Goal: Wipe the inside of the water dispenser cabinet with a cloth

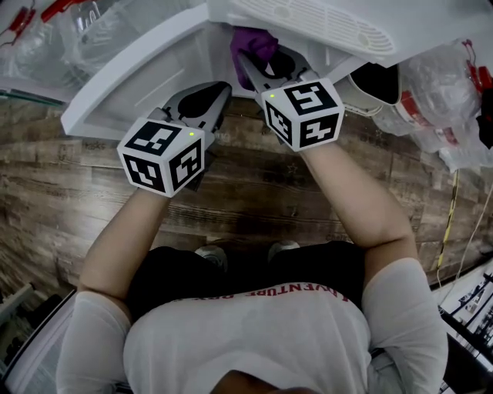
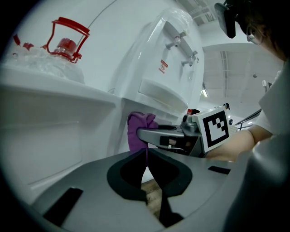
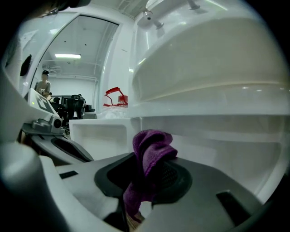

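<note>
Wooden floor (image 1: pixel 92 192): spans the near half of the scene.

Water dispenser (image 1: pixel 308 23): white and on the far side. Its lower cabinet (image 3: pixel 217 145) is open, with the door (image 1: pixel 131 85) swung out to the left.

Left gripper (image 2: pixel 146 154): jaws closed together with nothing between them. It is held just beside the door, left of the other gripper.

Right gripper (image 3: pixel 145 181): jaws clamped on the purple cloth (image 3: pixel 152 152). The cloth bunches above them at the cabinet mouth, near the inner wall.

Step, as judged: the cloth is at the opening and wiping is at or near its start. The next move calls for carrying the cloth farther in, pressing it flat to a wall and sweeping across.

Hard to make out:
- Whether the cloth touches the wall cannot be told.
- The head view hides the cabinet's depth under the dispenser's overhang.
- The cloth's lower end is cut off.
</note>
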